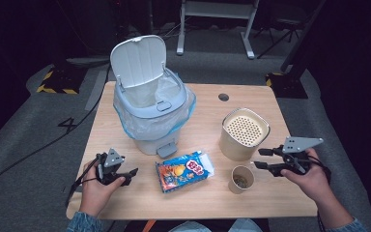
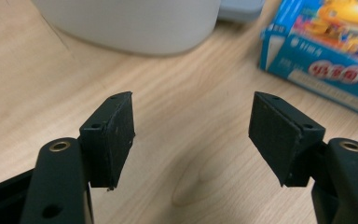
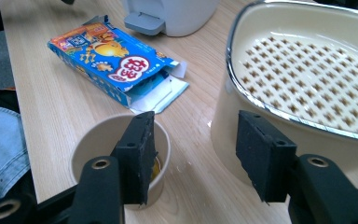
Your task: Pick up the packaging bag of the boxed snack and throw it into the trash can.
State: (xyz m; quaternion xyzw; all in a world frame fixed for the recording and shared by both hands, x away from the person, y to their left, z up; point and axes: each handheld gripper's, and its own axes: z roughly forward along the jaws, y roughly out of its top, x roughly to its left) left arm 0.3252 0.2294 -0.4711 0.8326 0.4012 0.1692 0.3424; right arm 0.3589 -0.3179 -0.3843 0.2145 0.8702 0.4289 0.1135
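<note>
Nothing binned yet: snack box [image 1: 184,170] and paper cup [image 1: 242,179] lie on the tabletop [image 1: 207,198]; left tongs [image 1: 130,175] and right tongs [image 1: 261,158] spread, empty.

High view: above table [image 1: 125,203], looks down. Gripper views: close, low; both share snack box [image 2: 321,51].
</note>
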